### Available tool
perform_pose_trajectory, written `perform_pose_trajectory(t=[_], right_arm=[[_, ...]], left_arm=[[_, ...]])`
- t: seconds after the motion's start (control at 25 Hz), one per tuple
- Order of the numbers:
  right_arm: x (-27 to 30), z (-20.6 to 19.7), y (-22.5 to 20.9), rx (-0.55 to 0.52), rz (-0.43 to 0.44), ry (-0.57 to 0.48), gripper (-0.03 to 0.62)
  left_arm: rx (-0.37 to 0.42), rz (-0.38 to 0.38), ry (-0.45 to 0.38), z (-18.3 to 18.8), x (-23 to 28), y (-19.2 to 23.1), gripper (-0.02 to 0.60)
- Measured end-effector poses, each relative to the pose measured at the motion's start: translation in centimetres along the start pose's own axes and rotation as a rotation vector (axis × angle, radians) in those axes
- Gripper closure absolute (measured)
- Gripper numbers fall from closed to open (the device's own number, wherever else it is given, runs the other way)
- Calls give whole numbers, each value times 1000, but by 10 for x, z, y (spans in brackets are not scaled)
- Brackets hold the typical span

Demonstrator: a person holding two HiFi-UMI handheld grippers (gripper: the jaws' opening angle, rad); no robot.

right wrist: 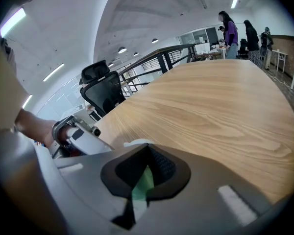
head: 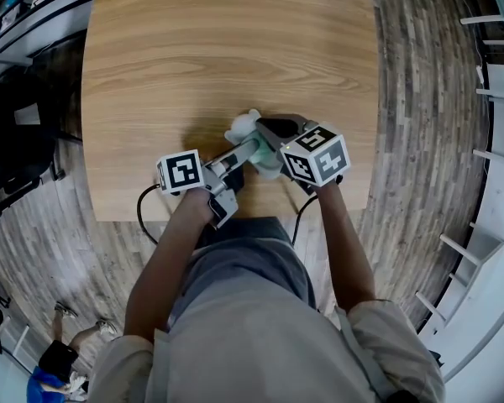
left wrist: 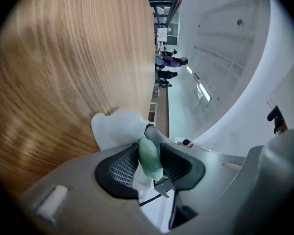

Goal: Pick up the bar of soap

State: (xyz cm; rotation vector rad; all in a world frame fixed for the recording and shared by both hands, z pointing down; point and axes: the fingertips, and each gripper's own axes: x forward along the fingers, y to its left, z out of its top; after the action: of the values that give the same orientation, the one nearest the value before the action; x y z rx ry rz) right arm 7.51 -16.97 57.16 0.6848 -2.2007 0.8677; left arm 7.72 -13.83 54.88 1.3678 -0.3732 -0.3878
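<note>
The left gripper [left wrist: 146, 168] clamps the pale green bar of soap [right wrist: 144, 186] by the table's [head: 227, 49] near edge. The right gripper [right wrist: 148, 173] pinches it too.

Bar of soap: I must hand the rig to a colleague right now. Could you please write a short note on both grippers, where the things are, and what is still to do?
Left gripper: shut on the bar of soap, which stands between its pads.
Right gripper: shut on the same soap, coming in from the right.
Things: both grippers meet over the near part of the table. A white object sits just beyond the soap.
Done: the soap is gripped.
Left: the views do not show whether the soap is clear of the table. Lift it, probably after one gripper lets go.
</note>
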Motion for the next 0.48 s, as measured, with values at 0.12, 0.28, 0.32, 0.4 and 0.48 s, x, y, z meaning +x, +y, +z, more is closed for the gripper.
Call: perform_pose_trajectory(t=[0.12, 0.28, 0.32, 0.4, 0.48], right_arm=[[0, 0, 0, -3, 2, -2, 594], [0, 1, 2, -8, 8, -18, 594], [0, 2, 2, -8, 7, -26, 594], [-1, 3, 1, -11, 3, -38, 594], [-1, 3, 1, -17, 0, -45, 594]], left_arm=[[5, 1, 0, -1, 0, -1, 445], [95, 90, 15, 0, -9, 14, 448], [115, 101, 17, 1, -10, 15, 448], [136, 104, 18, 2, -10, 14, 449], [148, 103, 19, 2, -10, 13, 449]])
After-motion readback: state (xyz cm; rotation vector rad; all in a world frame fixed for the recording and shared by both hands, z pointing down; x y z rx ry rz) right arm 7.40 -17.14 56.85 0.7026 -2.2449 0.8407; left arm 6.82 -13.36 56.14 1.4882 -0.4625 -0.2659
